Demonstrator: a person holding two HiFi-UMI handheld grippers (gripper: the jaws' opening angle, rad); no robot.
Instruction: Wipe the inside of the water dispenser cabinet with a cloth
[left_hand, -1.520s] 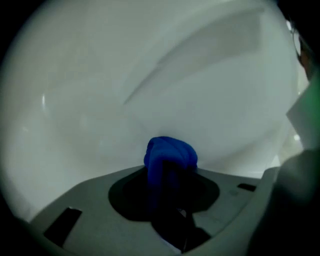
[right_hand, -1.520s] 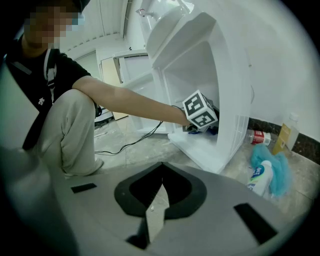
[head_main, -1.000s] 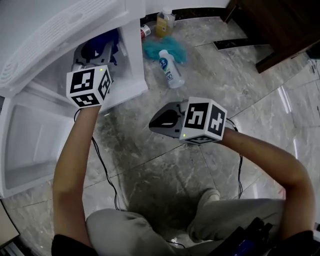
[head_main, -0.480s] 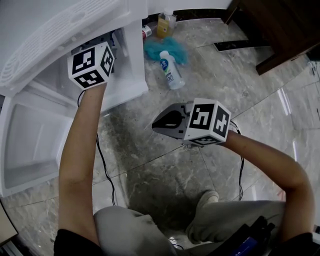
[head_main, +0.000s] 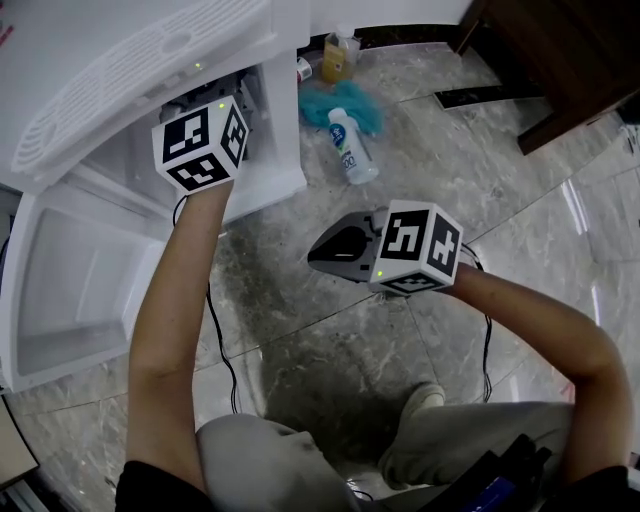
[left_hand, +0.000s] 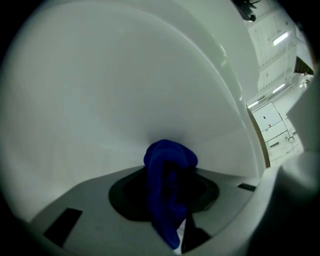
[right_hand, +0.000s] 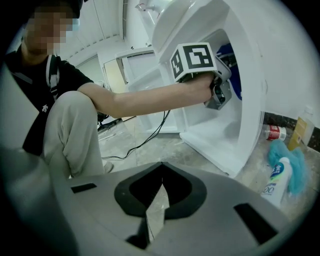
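Observation:
The white water dispenser cabinet (head_main: 283, 135) stands open on the floor, its door (head_main: 75, 290) swung out to the left. My left gripper (head_main: 208, 100) reaches into the cabinet just under its top, shut on a blue cloth (left_hand: 167, 185). The bunched cloth presses against the white inner wall (left_hand: 125, 90). From the right gripper view, the left gripper (right_hand: 221, 92) and the blue cloth (right_hand: 234, 82) show inside the opening. My right gripper (head_main: 325, 250) hovers over the floor in front of the cabinet. It is shut with nothing in it; its jaws (right_hand: 160, 186) meet at the tip.
On the floor right of the cabinet lie a white bottle (head_main: 347, 140) and a teal cloth (head_main: 335, 102), with a yellow bottle (head_main: 340, 50) and a red can (head_main: 304, 68) beside them. Dark wooden furniture (head_main: 560, 60) stands at the top right. A cable (head_main: 225, 350) trails by the person's knees.
The left gripper has risen and gone further in under the cabinet's top; the blue cloth no longer shows in the head view. The right gripper has stayed in place.

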